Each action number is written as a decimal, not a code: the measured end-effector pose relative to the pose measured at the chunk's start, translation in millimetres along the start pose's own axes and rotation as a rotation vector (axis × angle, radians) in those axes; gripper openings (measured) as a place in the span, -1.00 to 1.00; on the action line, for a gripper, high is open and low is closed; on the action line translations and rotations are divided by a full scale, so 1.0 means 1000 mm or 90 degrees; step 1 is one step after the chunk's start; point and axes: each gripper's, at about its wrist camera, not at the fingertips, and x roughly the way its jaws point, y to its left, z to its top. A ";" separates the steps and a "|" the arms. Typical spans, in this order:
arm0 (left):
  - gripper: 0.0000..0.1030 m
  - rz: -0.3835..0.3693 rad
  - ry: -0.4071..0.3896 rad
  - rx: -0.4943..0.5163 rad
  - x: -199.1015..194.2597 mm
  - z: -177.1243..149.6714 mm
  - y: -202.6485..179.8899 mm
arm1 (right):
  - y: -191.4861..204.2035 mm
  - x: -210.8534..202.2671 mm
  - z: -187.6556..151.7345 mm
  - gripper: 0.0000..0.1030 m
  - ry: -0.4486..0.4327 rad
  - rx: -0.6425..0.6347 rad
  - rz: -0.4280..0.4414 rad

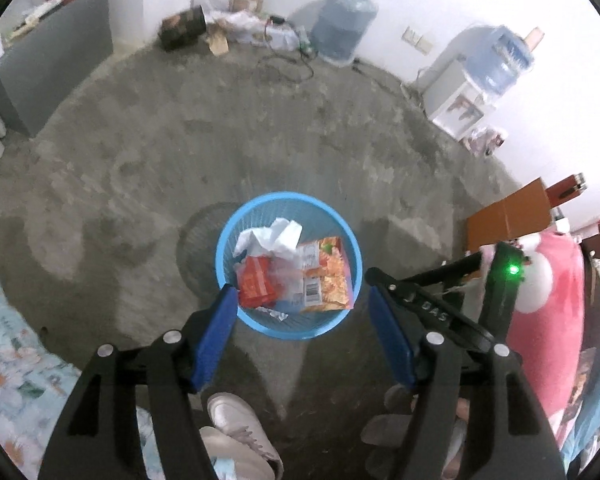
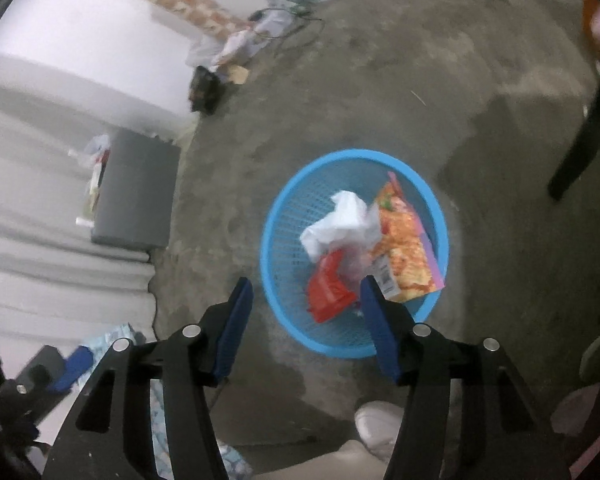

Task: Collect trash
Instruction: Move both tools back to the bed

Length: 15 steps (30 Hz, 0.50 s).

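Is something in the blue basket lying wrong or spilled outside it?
Nothing is spilled. The orange snack packet leans on the blue basket wall, one corner poking above the rim. The white paper and red wrapper sit inside.

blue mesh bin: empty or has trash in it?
Has trash. The blue mesh plastic bin holds crumpled white paper, a red packet and an orange snack wrapper.
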 end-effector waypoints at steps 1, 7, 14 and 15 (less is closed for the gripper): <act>0.31 0.003 -0.015 -0.003 -0.015 -0.004 0.001 | 0.006 -0.003 -0.002 0.10 -0.003 -0.011 -0.001; 0.31 0.043 -0.173 -0.035 -0.113 -0.029 0.009 | 0.049 -0.022 -0.021 0.24 0.000 -0.077 -0.018; 0.51 0.067 -0.233 -0.054 -0.195 -0.073 0.028 | 0.102 -0.064 -0.052 0.43 -0.028 -0.173 -0.015; 0.52 0.069 -0.237 -0.056 -0.202 -0.080 0.030 | 0.108 -0.067 -0.056 0.46 -0.030 -0.184 -0.009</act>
